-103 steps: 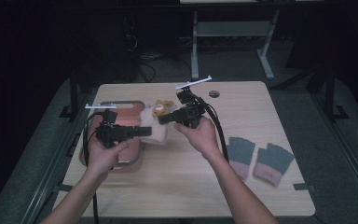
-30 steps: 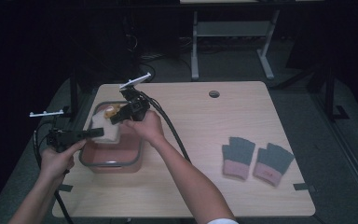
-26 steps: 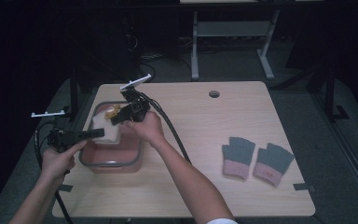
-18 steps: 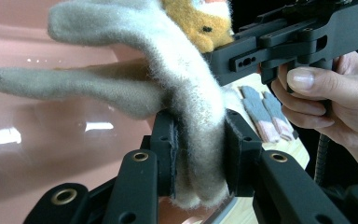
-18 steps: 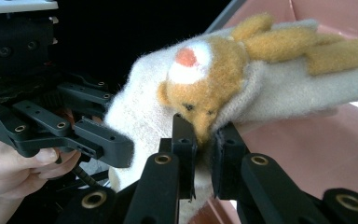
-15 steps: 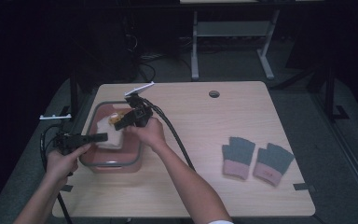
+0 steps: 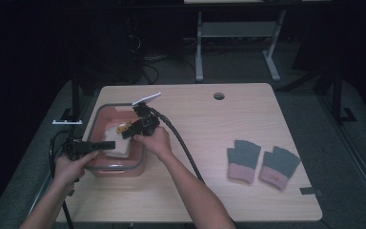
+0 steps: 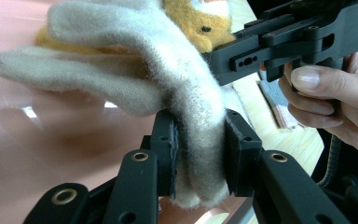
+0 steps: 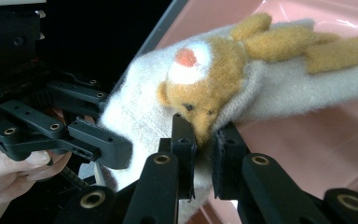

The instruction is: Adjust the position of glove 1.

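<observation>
A cream woolly glove (image 7: 116, 147) with an orange bear sewn on it hangs low inside a pink bin (image 7: 120, 171) at the table's left. My left gripper (image 7: 108, 145) comes in level from the left and is shut on the glove's cuff edge (image 8: 200, 154). From the right, my right gripper (image 7: 127, 133) is shut on the glove at the bear's face (image 9: 200, 116). In the left gripper view the glove's fingers (image 8: 74, 70) spread over the bin's pink floor (image 8: 37, 158). Both pairs of jaws pinch the fabric tightly.
The bin has a grey rim (image 7: 142, 153) and sits near the table's left edge. A pair of grey gloves with pink cuffs (image 7: 262, 162) lies flat at the table's right. A round cable hole (image 7: 218, 96) is at the back.
Both grippers have carried the glove from the table's middle leftward over the bin. Over the last second they have sunk with it into the bin.
</observation>
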The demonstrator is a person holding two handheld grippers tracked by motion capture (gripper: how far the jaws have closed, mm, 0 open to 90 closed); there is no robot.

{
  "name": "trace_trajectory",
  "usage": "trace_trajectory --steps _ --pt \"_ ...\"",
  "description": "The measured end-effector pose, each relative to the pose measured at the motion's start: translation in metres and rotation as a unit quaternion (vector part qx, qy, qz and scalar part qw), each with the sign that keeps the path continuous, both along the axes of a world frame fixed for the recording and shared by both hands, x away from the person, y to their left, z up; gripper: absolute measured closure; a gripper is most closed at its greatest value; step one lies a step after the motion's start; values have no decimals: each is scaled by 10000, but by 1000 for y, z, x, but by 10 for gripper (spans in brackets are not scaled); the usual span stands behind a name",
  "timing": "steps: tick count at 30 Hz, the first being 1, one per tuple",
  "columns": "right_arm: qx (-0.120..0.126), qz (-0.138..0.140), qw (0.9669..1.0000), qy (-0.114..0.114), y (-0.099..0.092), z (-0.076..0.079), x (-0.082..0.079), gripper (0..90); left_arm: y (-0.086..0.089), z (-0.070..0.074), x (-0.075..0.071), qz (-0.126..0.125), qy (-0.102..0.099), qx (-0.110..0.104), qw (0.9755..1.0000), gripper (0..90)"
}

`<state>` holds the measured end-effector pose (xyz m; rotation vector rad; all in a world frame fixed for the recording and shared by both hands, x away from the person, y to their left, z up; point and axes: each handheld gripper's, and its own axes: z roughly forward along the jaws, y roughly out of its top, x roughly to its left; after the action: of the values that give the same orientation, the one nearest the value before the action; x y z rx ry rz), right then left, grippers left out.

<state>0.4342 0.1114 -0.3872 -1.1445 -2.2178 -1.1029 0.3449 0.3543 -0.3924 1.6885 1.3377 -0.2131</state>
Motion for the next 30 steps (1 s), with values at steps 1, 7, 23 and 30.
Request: trace_trajectory --steps 1,7,23,30 --pt "-80 9 10000 -5 0 -1 0 811 -1 -1 0 13 17 29 10000 690" --pt "-246 24 9997 -43 2 -5 0 808 -3 -5 0 23 86 205 9998 690" --pt "-454 -24 9989 -122 -2 -1 -4 755 -13 -9 -1 175 233 718 9970 690" --pt "-632 91 9978 -162 -2 -1 -6 731 -15 -11 1 213 382 1032 9937 690"
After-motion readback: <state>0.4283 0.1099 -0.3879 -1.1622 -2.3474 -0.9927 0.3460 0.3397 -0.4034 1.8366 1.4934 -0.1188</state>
